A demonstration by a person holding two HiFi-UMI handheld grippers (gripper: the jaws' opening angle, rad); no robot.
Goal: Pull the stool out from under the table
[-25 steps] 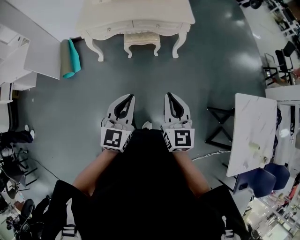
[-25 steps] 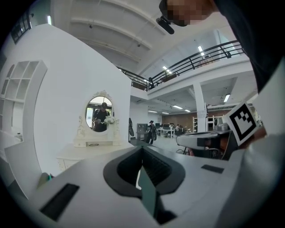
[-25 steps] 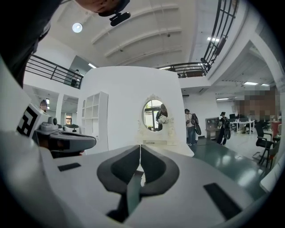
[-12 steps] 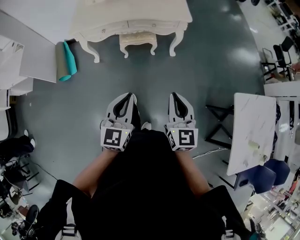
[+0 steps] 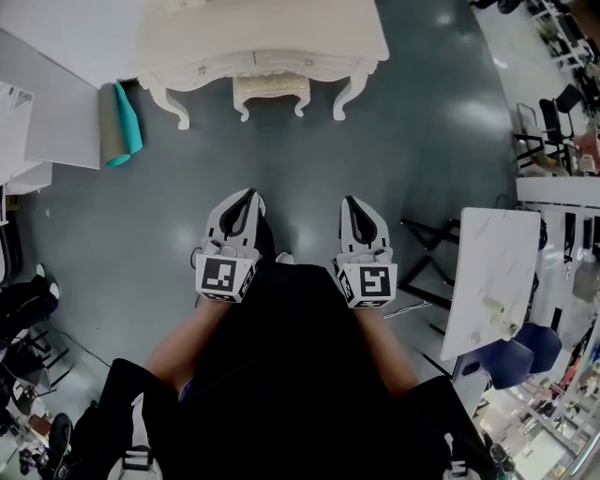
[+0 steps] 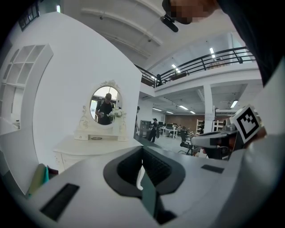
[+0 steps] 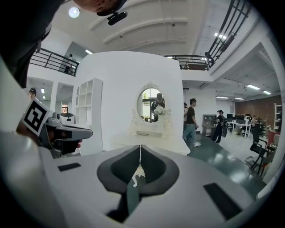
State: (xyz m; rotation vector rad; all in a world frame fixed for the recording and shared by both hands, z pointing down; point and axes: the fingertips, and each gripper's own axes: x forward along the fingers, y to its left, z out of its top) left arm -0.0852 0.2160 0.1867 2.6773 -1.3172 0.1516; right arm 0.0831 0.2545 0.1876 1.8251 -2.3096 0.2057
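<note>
The left hand-held gripper [image 6: 142, 151] has its jaws fully together, pad against pad, and nothing is clamped between them. The right hand-held gripper [image 7: 140, 150] is in the same state, with its jaws together and empty. Neither hand-held gripper touches any object. Both are held side by side, close in front of the person's dark clothing, with their tips pointing forward.

View differences:
- Head view: only this view shows the stool [image 5: 270, 89]. It stands tucked under the white worktop [image 5: 281, 28], between the worktop's curved front legs.
- Head view: it also shows the grey-green floor [image 5: 300, 159] between the hand-held grippers and the stool.
- Gripper views: only these show the oval mirror [image 6: 104, 104] standing upright on the worktop, and the hall beyond it with an upper railing.
- Right gripper view: the left hand-held gripper appears at the left edge. It also shows people [image 7: 191, 120] walking to the right of the worktop.
- Right gripper view: a curved white leg shows through the slot behind the jaws. It cannot be told whether this belongs to the stool or to the worktop.

Stool position: straight ahead of both hand-held grippers and well apart from them. It lies closer to the left hand-held gripper's line than to the right one's.

Surroundings: a teal roll [image 5: 122, 127] lies on the floor ahead and to the left of the left hand-held gripper. A white marbled table [image 5: 492, 272] stands near the right hand-held gripper, on its right side.
</note>
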